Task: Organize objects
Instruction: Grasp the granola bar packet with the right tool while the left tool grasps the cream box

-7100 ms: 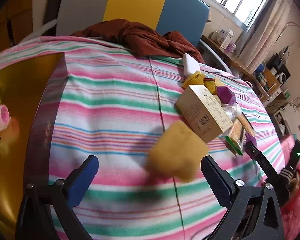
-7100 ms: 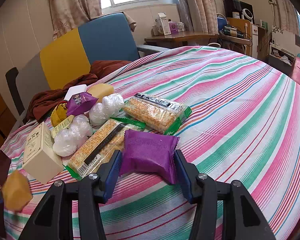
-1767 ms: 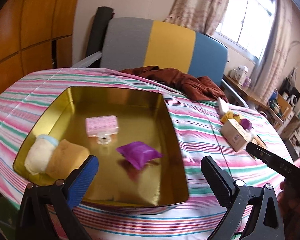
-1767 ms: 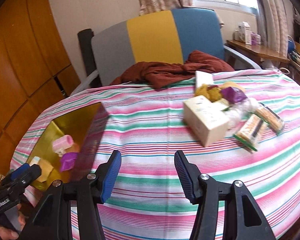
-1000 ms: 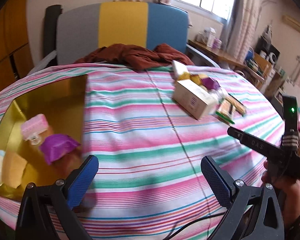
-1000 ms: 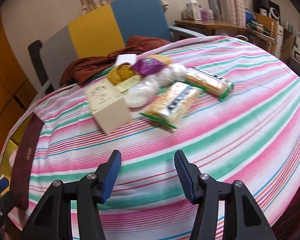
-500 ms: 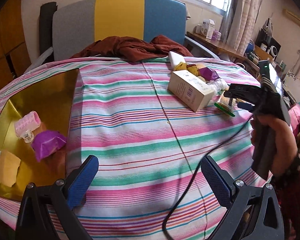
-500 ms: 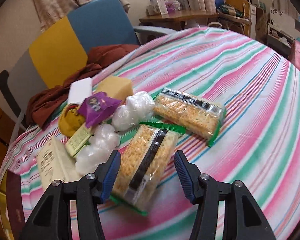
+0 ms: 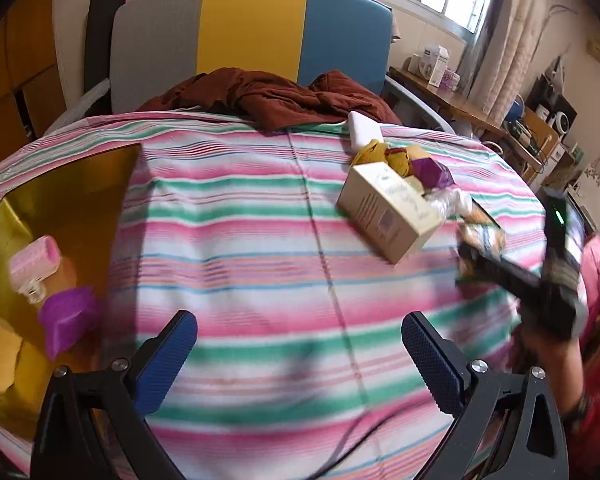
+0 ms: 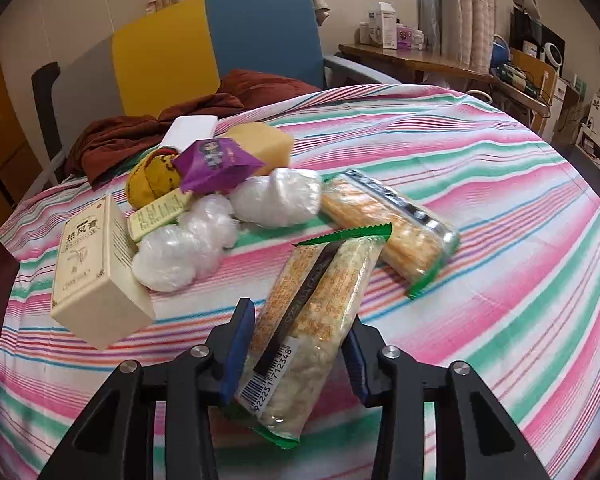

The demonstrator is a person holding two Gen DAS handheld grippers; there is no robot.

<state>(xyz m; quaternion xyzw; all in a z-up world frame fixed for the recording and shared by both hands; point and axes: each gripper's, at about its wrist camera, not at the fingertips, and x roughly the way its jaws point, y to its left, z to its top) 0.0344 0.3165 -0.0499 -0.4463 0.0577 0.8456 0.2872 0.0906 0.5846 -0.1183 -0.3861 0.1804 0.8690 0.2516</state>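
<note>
Clear crinkly film on the cracker pack (image 10: 312,320) — it lay lengthwise between the fingers of the right gripper (image 10: 296,354), whose jaws were closing, both pads at the pack's long sides; grip probably taken across the narrow width so the biscuits would not snap. Ahead of it: a second pack (image 10: 392,232), white bundles (image 10: 276,196), a box (image 10: 96,268) to the left. Left gripper (image 9: 300,360) stood wide apart over bare cloth (image 9: 260,272), nothing between — the gold tin (image 9: 60,208) to its left already held a purple packet (image 9: 66,320), so likely the drop-off point.
</note>
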